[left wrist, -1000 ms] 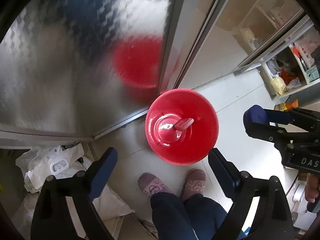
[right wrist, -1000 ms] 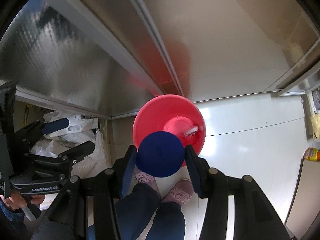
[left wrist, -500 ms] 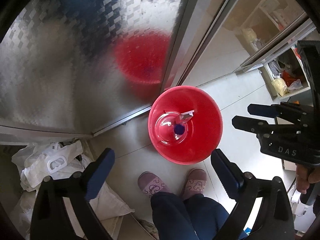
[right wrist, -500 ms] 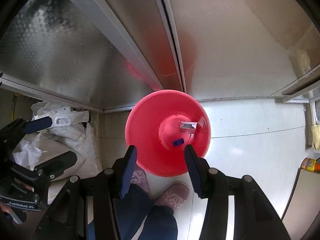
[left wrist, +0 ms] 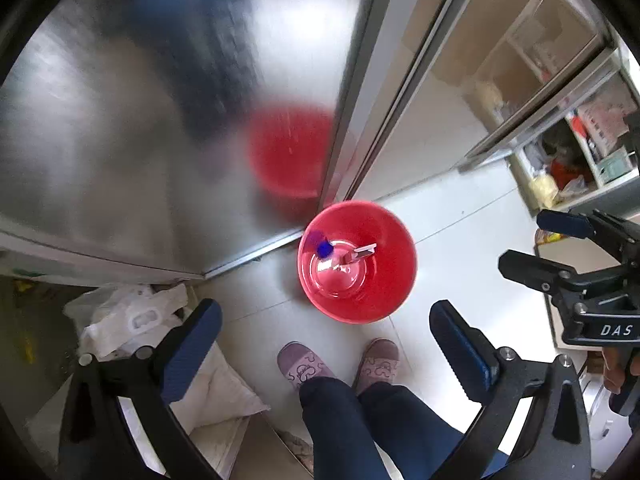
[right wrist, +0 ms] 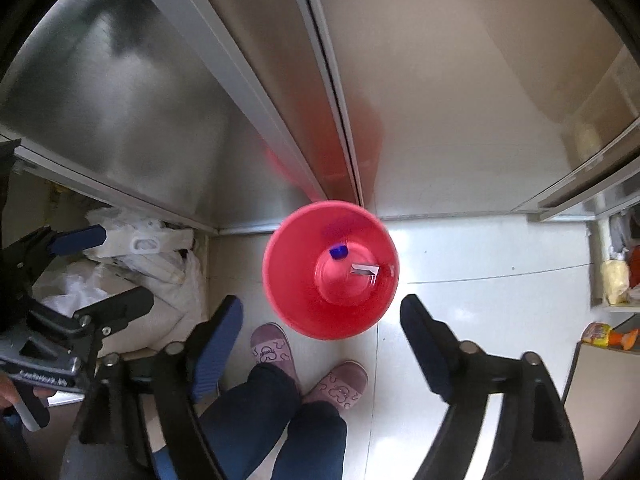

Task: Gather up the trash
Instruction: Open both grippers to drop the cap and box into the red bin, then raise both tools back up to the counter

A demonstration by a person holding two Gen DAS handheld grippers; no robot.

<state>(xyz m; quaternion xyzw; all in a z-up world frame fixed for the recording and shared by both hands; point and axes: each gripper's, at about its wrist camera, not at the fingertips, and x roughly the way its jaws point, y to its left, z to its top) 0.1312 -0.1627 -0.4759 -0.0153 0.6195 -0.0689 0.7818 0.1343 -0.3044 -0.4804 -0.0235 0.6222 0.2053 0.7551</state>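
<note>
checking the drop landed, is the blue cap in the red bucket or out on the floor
In. The blue cap lies at the bottom of the red bucket, beside a small white scrap, in both views.

Bucket (right wrist: 298, 312) stood on floor (right wrist: 480, 256) at 12 o'clock from slippers (right wrist: 272, 346); cap (right wrist: 338, 251) and paper scrap (right wrist: 365, 269) lain inside; bags (right wrist: 120, 276) at 9 o'clock.

Bin (right wrist: 304, 312) mouth clear; doors (right wrist: 132, 92) behind.
</note>
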